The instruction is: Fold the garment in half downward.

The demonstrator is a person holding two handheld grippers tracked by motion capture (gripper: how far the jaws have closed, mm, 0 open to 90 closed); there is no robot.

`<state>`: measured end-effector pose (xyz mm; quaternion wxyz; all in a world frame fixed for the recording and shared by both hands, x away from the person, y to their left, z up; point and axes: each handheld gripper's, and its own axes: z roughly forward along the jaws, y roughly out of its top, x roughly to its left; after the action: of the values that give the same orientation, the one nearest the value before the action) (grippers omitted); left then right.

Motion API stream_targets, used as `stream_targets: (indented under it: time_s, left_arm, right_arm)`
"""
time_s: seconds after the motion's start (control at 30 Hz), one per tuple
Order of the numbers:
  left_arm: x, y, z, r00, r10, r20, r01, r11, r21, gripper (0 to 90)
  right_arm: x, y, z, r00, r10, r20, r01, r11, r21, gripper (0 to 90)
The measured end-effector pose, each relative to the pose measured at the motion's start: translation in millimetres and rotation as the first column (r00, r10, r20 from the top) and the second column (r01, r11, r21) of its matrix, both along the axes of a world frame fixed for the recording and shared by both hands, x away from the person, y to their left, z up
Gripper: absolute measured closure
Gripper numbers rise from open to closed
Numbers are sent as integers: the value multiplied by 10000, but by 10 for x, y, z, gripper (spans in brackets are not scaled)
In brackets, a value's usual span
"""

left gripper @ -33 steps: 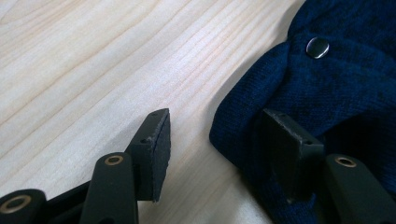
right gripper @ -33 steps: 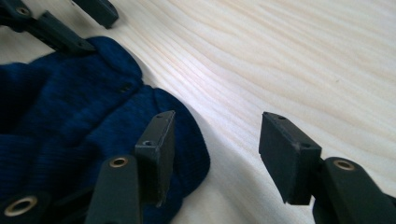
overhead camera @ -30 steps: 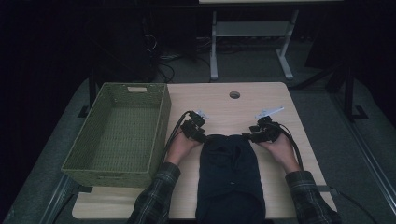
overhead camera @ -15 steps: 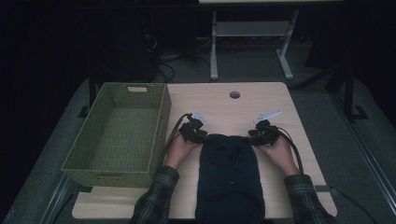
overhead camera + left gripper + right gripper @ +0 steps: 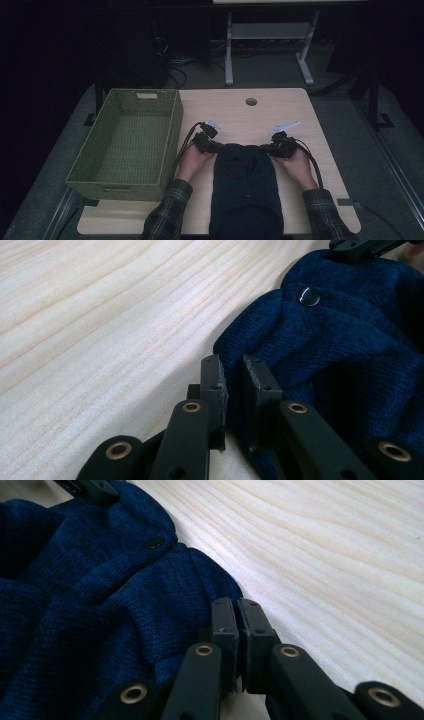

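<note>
A dark blue knitted garment (image 5: 245, 185) lies folded on the wooden table (image 5: 235, 107), reaching to the near edge. My left gripper (image 5: 216, 146) sits at its far left corner. In the left gripper view its jaws (image 5: 234, 365) have just been closing and pinch the cloth's edge (image 5: 320, 355), near a metal snap (image 5: 309, 296). My right gripper (image 5: 265, 148) is at the far right corner. Its jaws (image 5: 236, 602) have just been closing too and stand almost together, with the hem of the garment (image 5: 100, 595) running in between the pads.
A green woven basket (image 5: 172, 130), with nothing in it, stands on the table's left side, close to my left hand. A round cable hole (image 5: 251, 101) is in the far part of the table. Black cables (image 5: 312, 160) trail back from both grippers.
Both pairs of jaws have closed on the garment's far corners. The hands have hardly shifted.
</note>
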<state>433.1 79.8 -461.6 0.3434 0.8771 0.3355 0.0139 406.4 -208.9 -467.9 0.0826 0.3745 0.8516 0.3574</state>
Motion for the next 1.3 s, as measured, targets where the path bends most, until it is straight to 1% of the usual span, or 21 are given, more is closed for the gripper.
stream_targets:
  time_s: [0.07,0.1,0.13,0.17,0.2,0.3,0.33,0.4,0.43,0.47,0.5,0.53,0.57,0.6,0.63,0.67,0.77,0.9,0.97,1.23,1.3]
  left_arm:
    - [-9,-14,7,9999,136,-4,-136,9999,-1,810]
    - [-3,-7,20,10000,43,-32,-42,9999,138,811]
    - [-7,-25,25,9998,201,-34,-201,9998,3,812]
    - [-1,-26,40,9999,163,-7,-163,9998,90,812]
    - [14,-22,59,9999,104,-17,-104,9998,197,812]
    - [43,-21,126,9997,246,74,-248,9995,190,812]
    - [58,-11,157,9998,154,112,-157,9995,273,812]
    - [66,-19,209,9992,343,199,-346,9993,131,811]
    - [79,-9,242,9993,260,261,-268,9992,294,811]
    - [84,-15,270,9988,382,305,-387,9991,191,811]
    - [98,-5,304,9991,282,331,-290,9993,238,811]
    - [107,-14,345,9986,387,356,-394,9991,184,811]
    - [117,-13,374,9985,345,421,-355,9990,255,810]
    - [127,-16,414,9980,380,509,-392,9990,221,810]
    - [141,-16,455,9978,386,533,-397,9990,181,810]
    - [157,-16,500,9977,308,600,-322,9992,224,810]
    - [197,-34,638,9959,301,859,-322,9992,230,810]
    - [255,-72,798,9921,282,1220,-321,9990,302,810]
    - [292,-82,863,9902,275,1366,-325,9989,348,810]
    - [415,-114,1055,9827,268,1834,-356,9984,446,811]
    - [442,-121,1125,9797,308,1979,-398,9983,417,811]
  right_arm:
    - [7,-2,11,10000,4,-29,-3,10000,28,867]
    - [13,-4,20,10000,28,12,-28,10000,-9,868]
    - [18,-6,31,9999,10,122,-9,10000,-27,868]
    - [23,-11,49,9998,-32,182,33,10000,-23,867]
    - [33,-17,70,9998,-39,206,39,10000,-4,868]
    - [68,-16,170,9994,-89,325,90,10000,-17,867]
    - [79,-16,204,9989,-111,458,111,9999,-6,867]
    - [118,-10,263,9985,-47,540,54,9999,-126,867]
    - [132,-6,300,9985,-24,548,31,9999,-129,867]
    - [138,-1,333,9977,-93,665,98,9999,-65,867]
    - [149,0,367,9978,-98,655,100,9999,-33,867]
    - [167,3,395,9975,-61,704,69,9999,-120,867]
    - [179,1,442,9972,-89,747,97,9999,-104,867]
    - [185,-8,466,9957,-87,917,93,9999,-63,867]
    - [192,-15,503,9959,-158,886,155,9999,43,867]
    - [208,-21,539,9962,-164,854,165,9999,-6,867]
    - [243,-52,656,9930,-296,1144,275,9994,199,867]
    - [316,-80,804,9908,-363,1303,352,9993,106,867]
    - [349,-83,865,9878,-406,1501,402,9992,53,867]
    - [479,-120,1028,9832,-592,1725,592,9982,52,868]
    - [508,-127,1093,9799,-641,1891,637,9979,78,868]
